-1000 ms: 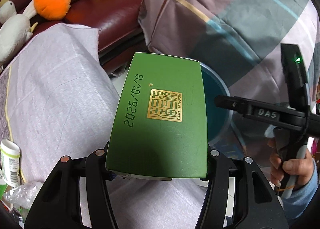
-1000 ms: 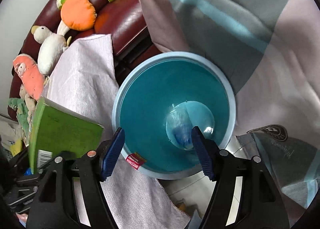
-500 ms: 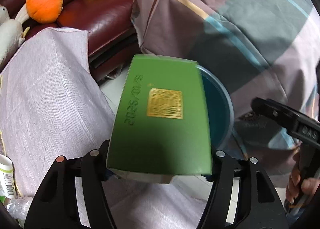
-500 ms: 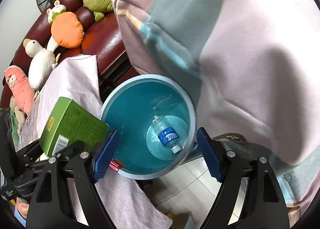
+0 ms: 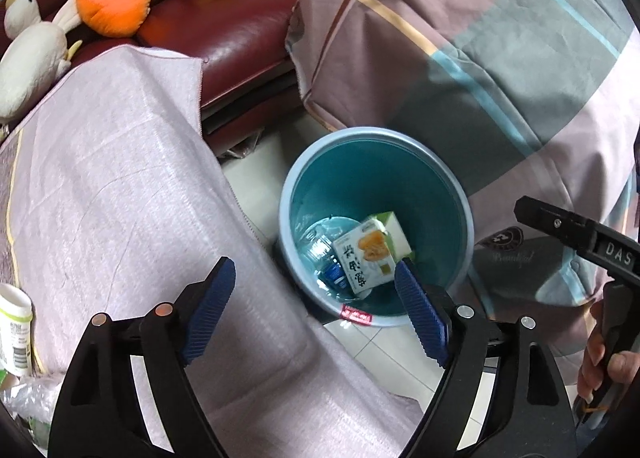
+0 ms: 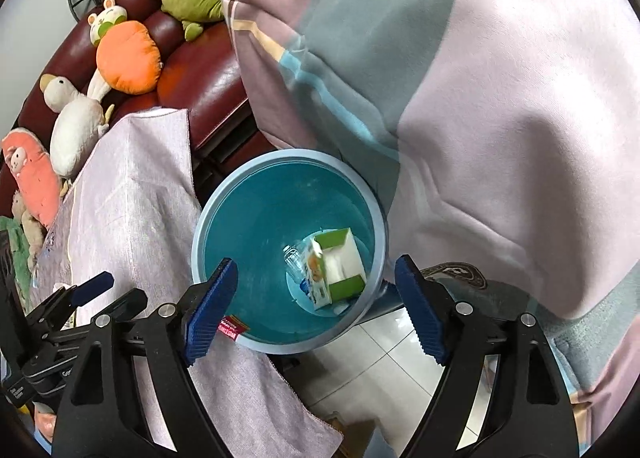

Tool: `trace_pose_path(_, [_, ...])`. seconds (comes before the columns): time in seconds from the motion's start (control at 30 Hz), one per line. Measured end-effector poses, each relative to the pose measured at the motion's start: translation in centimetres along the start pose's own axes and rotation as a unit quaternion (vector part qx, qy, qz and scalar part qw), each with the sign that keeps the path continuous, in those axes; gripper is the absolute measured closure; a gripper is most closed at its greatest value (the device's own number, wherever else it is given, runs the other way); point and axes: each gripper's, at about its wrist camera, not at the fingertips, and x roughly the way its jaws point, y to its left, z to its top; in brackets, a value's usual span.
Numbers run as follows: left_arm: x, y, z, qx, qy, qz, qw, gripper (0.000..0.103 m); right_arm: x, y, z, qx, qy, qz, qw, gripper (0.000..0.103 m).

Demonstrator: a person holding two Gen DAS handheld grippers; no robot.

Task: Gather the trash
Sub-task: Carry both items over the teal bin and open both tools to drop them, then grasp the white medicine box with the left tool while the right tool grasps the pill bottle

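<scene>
Two grippers hung over the bin [image 5: 460,194], empty. Left gripper [image 5: 316,310] was opening; right gripper [image 6: 316,306] stood wide. Carton [image 5: 366,256] lay inside on a bottle [image 5: 320,250].

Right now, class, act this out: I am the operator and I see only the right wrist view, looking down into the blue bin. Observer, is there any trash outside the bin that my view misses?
Observer: Yes. The left wrist view shows a white bottle with a green label at the far left, beside the cloth.
Operator: Is anything near it?
Observer: Crumpled clear plastic lies just below the bottle in that picture.
Operator: Is the left gripper free to fetch them?
Observer: The left gripper has its jaws opening, with nothing between them.
</scene>
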Motion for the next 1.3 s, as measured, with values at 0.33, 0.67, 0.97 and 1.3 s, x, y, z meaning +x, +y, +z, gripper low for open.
trace_pose_path(0.33, [-4.4,4.5,-3.0,-0.035,-0.018,0.005,0.9992,0.014,-0.2,5.2,-1.3,-0.054,0.024,0.000,0.998,0.026])
trace_pose_path(0.67, [-10.9,13.6,-7.6,-0.110,-0.049,0.051,0.9914,0.013,-0.5,14.5,-3.9,-0.127,0.039,0.021,0.991,0.026])
trace_pose_path(0.97, [-16.1,25.0,-12.6,-0.217,-0.075,0.086,0.9695,0.013,-0.2,24.5,-6.7,-0.202,0.056,0.029,0.977,0.026])
trace_pose_path(1.3, [-19.0,36.4,-17.7,-0.330,-0.092,0.097,0.9345,0.013,2.2,36.0,-8.6,-0.265,0.081,0.052,0.960,0.026])
